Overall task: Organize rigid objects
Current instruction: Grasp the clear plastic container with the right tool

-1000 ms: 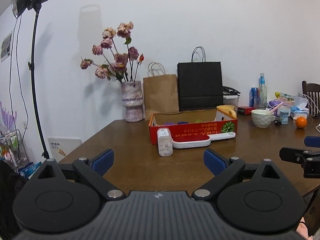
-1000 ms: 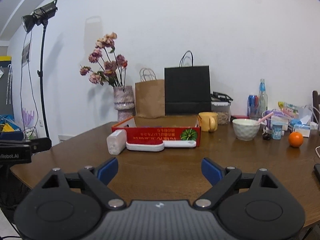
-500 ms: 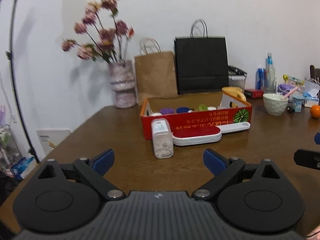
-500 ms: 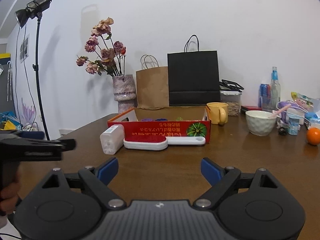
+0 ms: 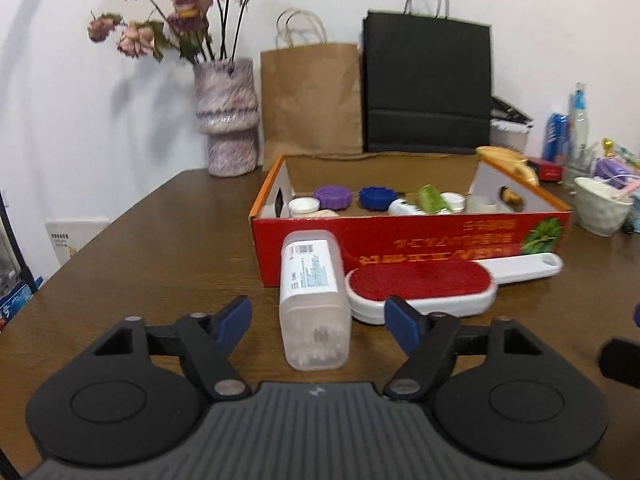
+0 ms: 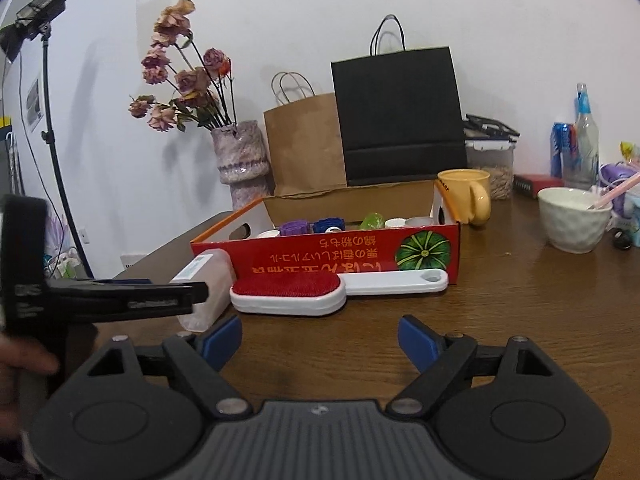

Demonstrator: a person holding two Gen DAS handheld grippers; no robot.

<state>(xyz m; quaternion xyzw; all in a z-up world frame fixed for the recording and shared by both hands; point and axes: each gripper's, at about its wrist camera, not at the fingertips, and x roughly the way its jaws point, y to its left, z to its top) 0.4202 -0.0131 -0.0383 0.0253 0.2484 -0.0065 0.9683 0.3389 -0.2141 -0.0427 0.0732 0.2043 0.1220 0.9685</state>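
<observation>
Left hand-held gripper point(image 5: 318, 326), closing, straddles a container point(image 5: 314, 300) ungripped on the brown table point(image 5: 160, 248).

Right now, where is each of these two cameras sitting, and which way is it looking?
Left wrist: rides the left tool, looking forward and slightly down past its fingers at the container between them; the jaws have just been closing.
Right wrist: rides the right tool, facing the brush; the other tool and a hand show at left.
Both see the red box.
</observation>
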